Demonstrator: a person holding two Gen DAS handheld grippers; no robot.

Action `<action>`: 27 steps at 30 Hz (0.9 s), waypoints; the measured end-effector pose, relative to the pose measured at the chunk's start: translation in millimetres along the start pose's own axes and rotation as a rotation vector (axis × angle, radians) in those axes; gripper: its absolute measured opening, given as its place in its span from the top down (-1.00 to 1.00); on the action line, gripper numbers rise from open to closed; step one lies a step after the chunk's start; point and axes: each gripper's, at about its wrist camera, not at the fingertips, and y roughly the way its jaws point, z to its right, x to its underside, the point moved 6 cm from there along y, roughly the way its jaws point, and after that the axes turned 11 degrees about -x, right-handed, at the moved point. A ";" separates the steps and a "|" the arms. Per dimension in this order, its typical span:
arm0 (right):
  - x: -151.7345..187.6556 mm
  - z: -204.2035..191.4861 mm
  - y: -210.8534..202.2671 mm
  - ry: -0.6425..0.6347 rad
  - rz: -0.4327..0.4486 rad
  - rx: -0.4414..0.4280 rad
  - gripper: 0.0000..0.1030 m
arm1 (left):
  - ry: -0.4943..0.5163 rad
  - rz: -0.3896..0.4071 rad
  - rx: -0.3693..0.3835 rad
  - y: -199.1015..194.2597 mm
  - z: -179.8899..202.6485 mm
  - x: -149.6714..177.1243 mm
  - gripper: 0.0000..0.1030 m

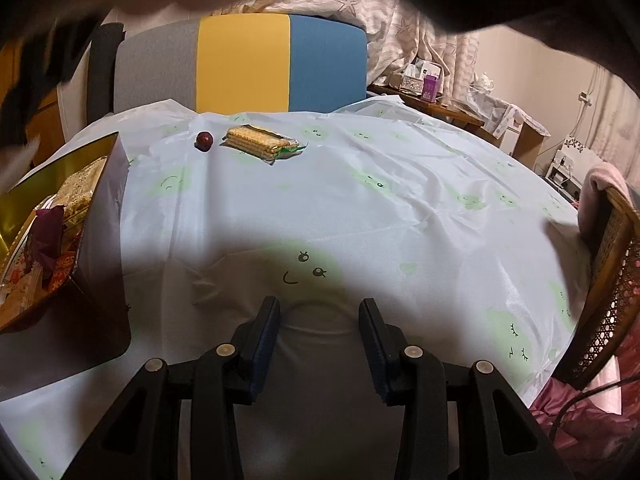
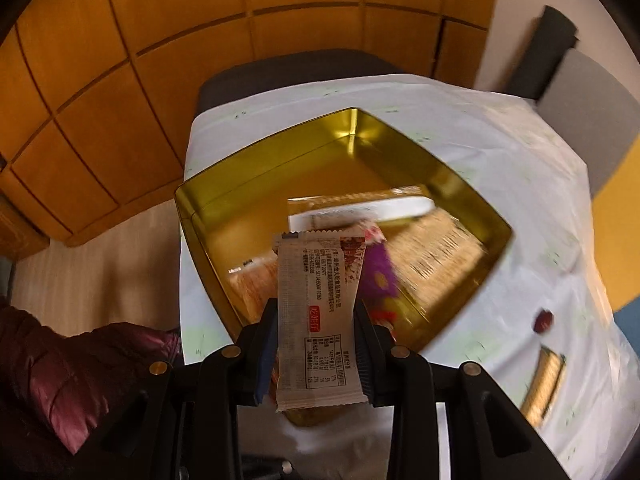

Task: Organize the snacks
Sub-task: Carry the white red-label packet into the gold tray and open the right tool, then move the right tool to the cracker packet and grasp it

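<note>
Left wrist view: the left gripper [image 1: 319, 320] hovers over bare tablecloth [image 1: 400, 208], jaws parted and empty, apparently idle. A cracker packet [image 1: 260, 143] and a small red fruit [image 1: 204, 141] lie just beside each other at the far edge, not yet sorted; the gold tin [image 1: 116, 200] stands at left. Right wrist view: the right gripper [image 2: 316, 328] clamps a white snack sachet [image 2: 320, 312] lengthwise above the open tin [image 2: 472, 216], which already holds snacks, probably to drop it in.
</note>
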 end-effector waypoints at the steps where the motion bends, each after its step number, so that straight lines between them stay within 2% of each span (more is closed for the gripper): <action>1: 0.4 0.2 5.8 -0.001 -0.009 -0.007 0.30 | 0.000 0.000 0.001 0.2 -0.2 0.0 0.19; 5: 2.9 6.1 31.5 0.032 -0.066 -0.022 0.28 | -0.003 0.004 0.005 -0.2 -0.7 0.2 0.19; 9: 7.3 15.4 22.8 0.064 -0.025 -0.032 0.12 | -0.009 0.002 0.007 0.6 -0.8 -0.4 0.19; 16: 29.8 39.7 -0.8 0.146 0.018 0.012 0.12 | -0.001 0.007 -0.003 -0.6 0.8 0.2 0.19; 20: 62.5 56.1 -20.2 0.218 0.049 0.042 0.12 | 0.001 0.009 -0.004 -0.9 0.6 0.5 0.19; 25: 123.3 86.1 -42.2 0.366 0.070 0.087 0.12 | -0.003 0.007 -0.008 -1.4 0.2 0.2 0.19; 27: 150.3 102.0 -49.8 0.429 0.065 0.131 0.12 | -0.004 0.004 -0.012 -2.3 -0.1 0.3 0.19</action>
